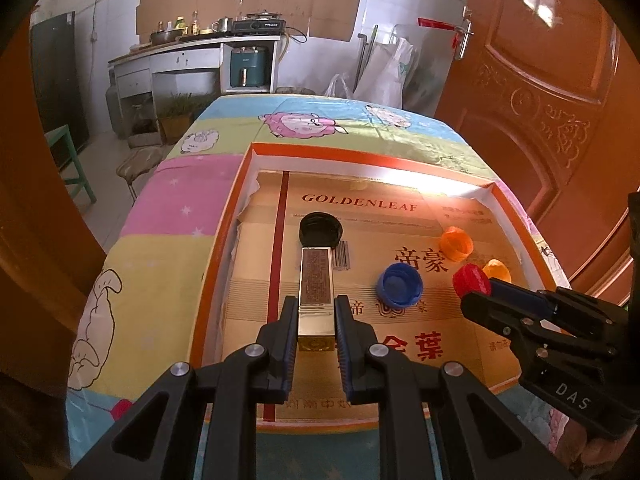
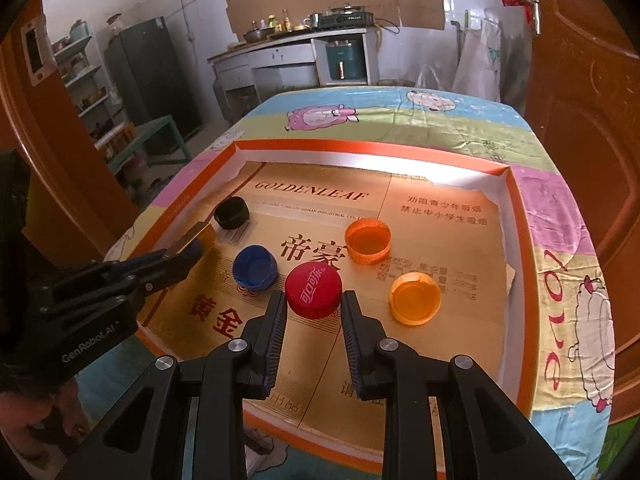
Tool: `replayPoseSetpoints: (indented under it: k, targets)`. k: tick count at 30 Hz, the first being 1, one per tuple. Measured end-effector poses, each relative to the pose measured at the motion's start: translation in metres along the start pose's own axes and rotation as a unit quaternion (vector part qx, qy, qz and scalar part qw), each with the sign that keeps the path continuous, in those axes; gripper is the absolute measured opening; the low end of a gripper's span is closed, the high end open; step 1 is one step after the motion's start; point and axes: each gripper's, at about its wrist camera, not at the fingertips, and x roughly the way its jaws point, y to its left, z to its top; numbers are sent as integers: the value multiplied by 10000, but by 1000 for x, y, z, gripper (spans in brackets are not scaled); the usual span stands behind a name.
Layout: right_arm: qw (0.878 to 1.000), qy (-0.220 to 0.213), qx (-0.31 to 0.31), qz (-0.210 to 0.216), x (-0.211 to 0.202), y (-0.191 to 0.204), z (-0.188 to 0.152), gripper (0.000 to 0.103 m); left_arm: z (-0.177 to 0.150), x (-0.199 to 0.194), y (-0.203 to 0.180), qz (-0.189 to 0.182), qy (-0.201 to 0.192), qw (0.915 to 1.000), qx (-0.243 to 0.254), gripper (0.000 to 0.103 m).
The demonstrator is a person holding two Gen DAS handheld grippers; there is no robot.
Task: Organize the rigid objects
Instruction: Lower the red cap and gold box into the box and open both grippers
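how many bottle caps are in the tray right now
5. Black cap far left by the gold box; blue cap left of centre; red cap between the right gripper's fingers; two orange caps right.

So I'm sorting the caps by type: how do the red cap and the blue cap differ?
The red cap faces closed top up, with white lettering; the blue cap lies open side up, hollow showing. The red cap sits between the right claw pads; the blue cap lies free. Both are round bottle caps in the orange-rimmed tray.

"GOLDENLEAF" on the tray's cardboard liner (image 1: 440, 320); "DAS" on the right hand-held gripper (image 1: 476, 286); "GenRobot.AI" on the left (image 2: 188, 254).
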Motion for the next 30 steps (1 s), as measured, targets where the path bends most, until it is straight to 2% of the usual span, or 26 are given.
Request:
replayPoseSetpoints:
  k: [13, 30]
  targets:
    - [9998, 134, -61, -123, 16, -1, -1, 28, -2, 15, 3, -26, 139, 9999, -44, 18]
    - [9993, 133, -202, -279, 18, 4, 0, 30, -2, 17, 5, -114, 204, 9996, -163, 19]
